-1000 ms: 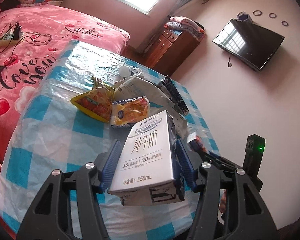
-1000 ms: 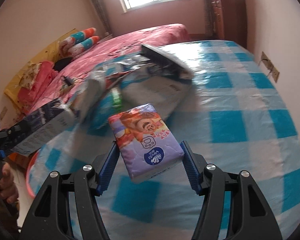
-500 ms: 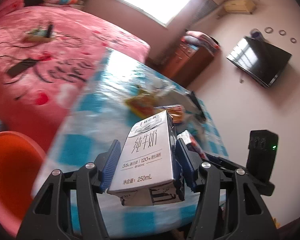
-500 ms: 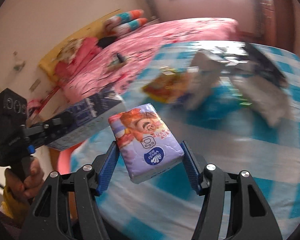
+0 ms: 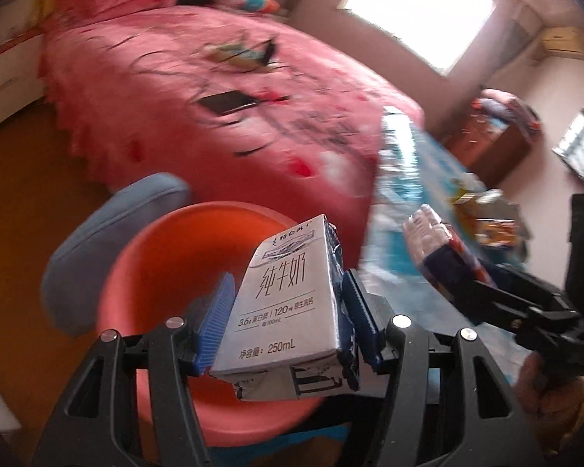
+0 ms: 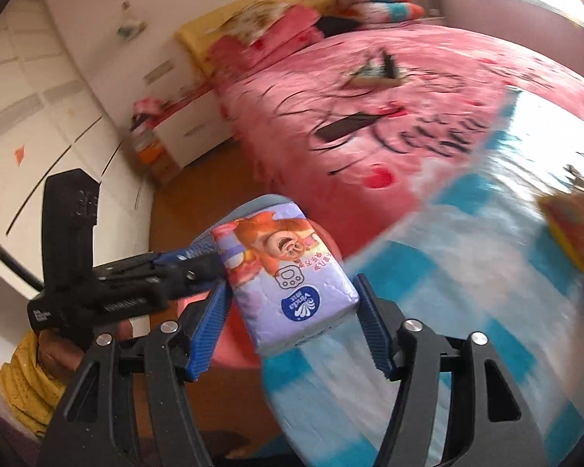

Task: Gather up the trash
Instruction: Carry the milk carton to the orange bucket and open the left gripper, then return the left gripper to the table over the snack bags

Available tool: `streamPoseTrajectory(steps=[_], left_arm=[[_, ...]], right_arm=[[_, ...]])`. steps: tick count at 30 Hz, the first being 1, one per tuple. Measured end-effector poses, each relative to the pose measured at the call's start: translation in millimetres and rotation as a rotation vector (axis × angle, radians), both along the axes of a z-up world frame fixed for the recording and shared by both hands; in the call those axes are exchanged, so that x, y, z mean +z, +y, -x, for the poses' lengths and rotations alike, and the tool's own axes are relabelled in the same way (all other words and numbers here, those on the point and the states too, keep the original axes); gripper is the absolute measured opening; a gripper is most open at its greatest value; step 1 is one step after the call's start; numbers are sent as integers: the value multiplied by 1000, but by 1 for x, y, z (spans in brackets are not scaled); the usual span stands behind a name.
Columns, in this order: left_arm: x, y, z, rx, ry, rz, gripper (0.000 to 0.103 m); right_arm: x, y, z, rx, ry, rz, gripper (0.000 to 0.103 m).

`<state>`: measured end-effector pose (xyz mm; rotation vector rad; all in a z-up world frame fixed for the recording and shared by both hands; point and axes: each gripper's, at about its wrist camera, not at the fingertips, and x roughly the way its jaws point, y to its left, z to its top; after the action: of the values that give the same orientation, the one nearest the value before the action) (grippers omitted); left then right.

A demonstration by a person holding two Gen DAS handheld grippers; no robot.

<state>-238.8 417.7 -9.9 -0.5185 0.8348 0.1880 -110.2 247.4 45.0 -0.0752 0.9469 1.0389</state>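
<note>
Gripping a milk carton [image 5: 288, 303] marked "250mL" above the orange basin [image 5: 167, 257], the left gripper [image 5: 288, 327] pinches it; right of the basin, the right gripper [image 6: 292, 311], its jaws just widening, carries a "Vinda" tissue pack [image 6: 288, 272].

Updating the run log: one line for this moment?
left gripper: holds carton near basin | right gripper: tissue pack between jaws, just opening

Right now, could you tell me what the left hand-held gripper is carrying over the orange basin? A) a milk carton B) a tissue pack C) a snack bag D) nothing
A: the left hand-held gripper clamps a white 250mL milk carton above the orange basin.
</note>
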Motion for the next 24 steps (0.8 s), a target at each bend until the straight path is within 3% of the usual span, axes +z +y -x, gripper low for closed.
streamPoseTrajectory(steps=[2, 3, 4, 9, 15, 20, 24], left_arm=[[-8, 12, 6, 51, 25, -29, 70], [-11, 18, 9, 83, 36, -44, 81], [-13, 22, 12, 102, 37, -54, 83], [-12, 38, 21, 172, -2, -103, 85], [8, 25, 30, 162, -199, -203, 89], [19, 6, 10, 112, -175, -248, 89], [23, -18, -11, 59, -51, -324, 89]], right_arm=[[-11, 12, 0, 1, -3, 21, 78], [-15, 13, -1, -9, 0, 25, 83], [-19, 13, -3, -19, 18, 19, 83], [-15, -7, -11, -100, 33, -37, 85], [3, -51, -17, -221, -11, -97, 86], [4, -82, -21, -276, -26, -129, 90], [0, -104, -20, -314, -12, -143, 94]])
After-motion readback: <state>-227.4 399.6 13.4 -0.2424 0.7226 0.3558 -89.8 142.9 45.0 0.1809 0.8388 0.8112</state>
